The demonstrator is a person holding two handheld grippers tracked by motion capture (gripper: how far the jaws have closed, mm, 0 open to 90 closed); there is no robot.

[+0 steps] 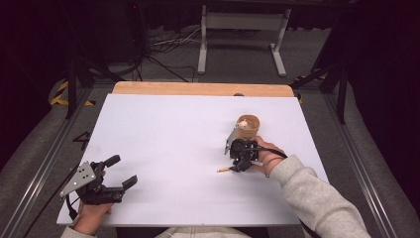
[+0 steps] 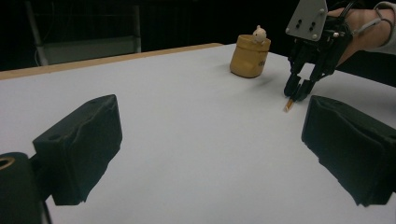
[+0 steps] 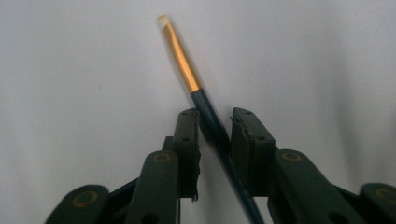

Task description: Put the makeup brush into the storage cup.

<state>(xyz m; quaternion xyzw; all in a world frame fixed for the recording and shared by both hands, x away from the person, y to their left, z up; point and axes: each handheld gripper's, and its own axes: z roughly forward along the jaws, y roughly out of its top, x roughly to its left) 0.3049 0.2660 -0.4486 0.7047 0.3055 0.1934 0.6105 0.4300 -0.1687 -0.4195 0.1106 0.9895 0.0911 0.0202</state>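
The left gripper is seen at the near left corner of the white table, held low by a hand, jaws spread wide with nothing between them. Further in, right of centre, the right gripper is pointed down at the table, gripped by a hand in a grey sleeve. A thin paintbrush with dark handle, gold ferrule and pale tip is found between its jaws; the jaws are drawn in close around the handle, which crosses the gap at a slant and is touched by at least one pad. The brush tip is seen low at the table surface, just left of the gripper. Just behind, a tan cup with a small pale figure at its rim is stood upright. The table's wooden far edge is visible beyond.
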